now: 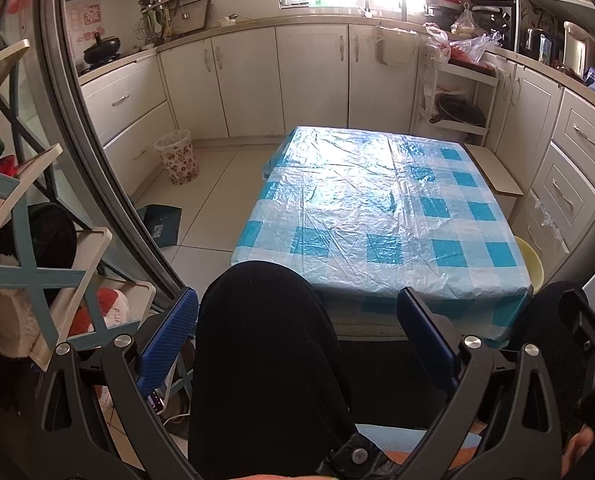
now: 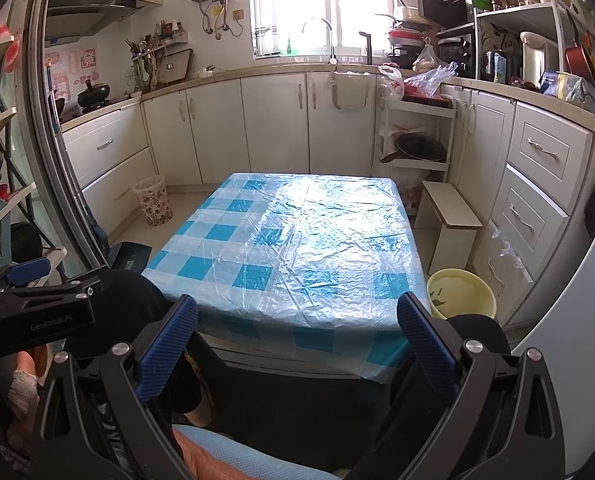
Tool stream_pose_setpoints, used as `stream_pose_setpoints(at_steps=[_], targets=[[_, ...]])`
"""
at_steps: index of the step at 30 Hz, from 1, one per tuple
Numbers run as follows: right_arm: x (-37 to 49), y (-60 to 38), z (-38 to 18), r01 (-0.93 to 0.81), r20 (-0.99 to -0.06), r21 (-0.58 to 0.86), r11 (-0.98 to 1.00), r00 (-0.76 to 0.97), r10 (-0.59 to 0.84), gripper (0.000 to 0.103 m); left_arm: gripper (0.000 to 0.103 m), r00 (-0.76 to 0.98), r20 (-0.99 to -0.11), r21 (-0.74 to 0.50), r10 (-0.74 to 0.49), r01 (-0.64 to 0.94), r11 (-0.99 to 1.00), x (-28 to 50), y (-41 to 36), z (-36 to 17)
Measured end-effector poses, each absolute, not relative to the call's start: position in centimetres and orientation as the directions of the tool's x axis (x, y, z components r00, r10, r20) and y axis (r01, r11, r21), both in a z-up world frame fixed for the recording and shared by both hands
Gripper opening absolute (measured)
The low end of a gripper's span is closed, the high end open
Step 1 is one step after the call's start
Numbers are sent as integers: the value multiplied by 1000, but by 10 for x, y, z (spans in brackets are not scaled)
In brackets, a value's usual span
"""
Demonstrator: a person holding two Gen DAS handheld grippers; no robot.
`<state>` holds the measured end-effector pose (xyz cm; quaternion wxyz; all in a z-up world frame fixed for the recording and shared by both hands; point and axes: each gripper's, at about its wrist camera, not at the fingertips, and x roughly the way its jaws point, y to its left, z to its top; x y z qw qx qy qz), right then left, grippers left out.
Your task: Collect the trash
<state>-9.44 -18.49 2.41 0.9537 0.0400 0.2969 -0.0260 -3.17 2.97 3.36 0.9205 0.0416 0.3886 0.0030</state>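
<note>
A low table (image 1: 377, 208) (image 2: 297, 240) under a blue-and-white checked plastic cloth fills the middle of both views; no loose trash shows on it. A flowered wastebasket (image 1: 177, 156) (image 2: 153, 199) stands on the floor at the left by the cabinets. My left gripper (image 1: 297, 320) is open above a person's dark-trousered knee (image 1: 265, 340), nothing between its blue fingers (image 1: 169, 340). My right gripper (image 2: 297, 320) is open too, held just short of the table's near edge. The left gripper's body (image 2: 37, 312) shows at the left of the right wrist view.
A pale yellow bucket (image 2: 461, 292) (image 1: 531, 264) sits by the table's right corner, beside a small white stool (image 2: 449, 216). A dark blue box (image 1: 163, 224) lies on the tiled floor at left. Cabinets ring the room; a shelf rack (image 1: 37, 260) stands at the far left.
</note>
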Motion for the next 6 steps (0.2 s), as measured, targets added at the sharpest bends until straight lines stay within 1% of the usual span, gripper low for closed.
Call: stream_pose_setpoints(at_steps=[3,6], targets=[[-65,-197,24,92,-579,74,993,814,-32,96,95,676,-736,97,43,43,994,0,34,26],[-23,-205,18,95,-607,68,993,794,-34,96,95,657,-750,145,67,64,987,48,38,12]])
